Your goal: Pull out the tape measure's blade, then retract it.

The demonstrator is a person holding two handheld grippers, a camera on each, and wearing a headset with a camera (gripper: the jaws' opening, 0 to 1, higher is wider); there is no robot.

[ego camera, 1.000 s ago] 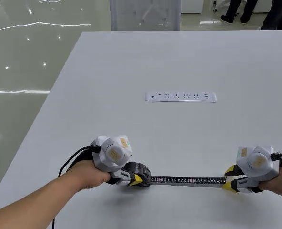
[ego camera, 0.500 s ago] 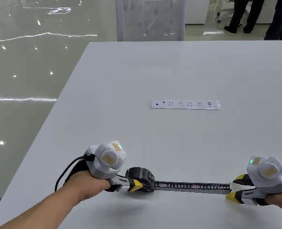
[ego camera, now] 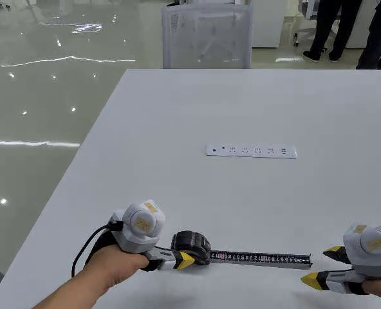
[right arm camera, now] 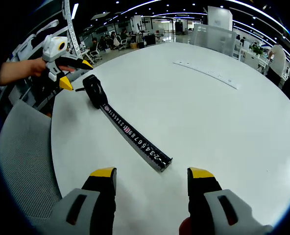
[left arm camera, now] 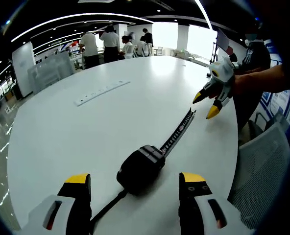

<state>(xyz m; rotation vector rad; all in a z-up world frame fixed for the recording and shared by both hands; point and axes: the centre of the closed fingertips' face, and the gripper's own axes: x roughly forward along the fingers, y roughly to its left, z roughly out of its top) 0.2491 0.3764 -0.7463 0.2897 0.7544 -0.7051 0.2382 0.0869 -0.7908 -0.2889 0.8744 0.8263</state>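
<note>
The tape measure (ego camera: 190,246) lies on the table (ego camera: 242,103), power strip (ego camera: 251,151) beyond it.

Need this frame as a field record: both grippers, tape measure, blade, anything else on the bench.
tape measure: black case, lying on the white table
blade: extended, flat on the table, tip free
left gripper: open, jaws either side of the case, not clamped
right gripper: open, just beyond the blade tip, not touching it
other: white power strip farther back on the table
</note>
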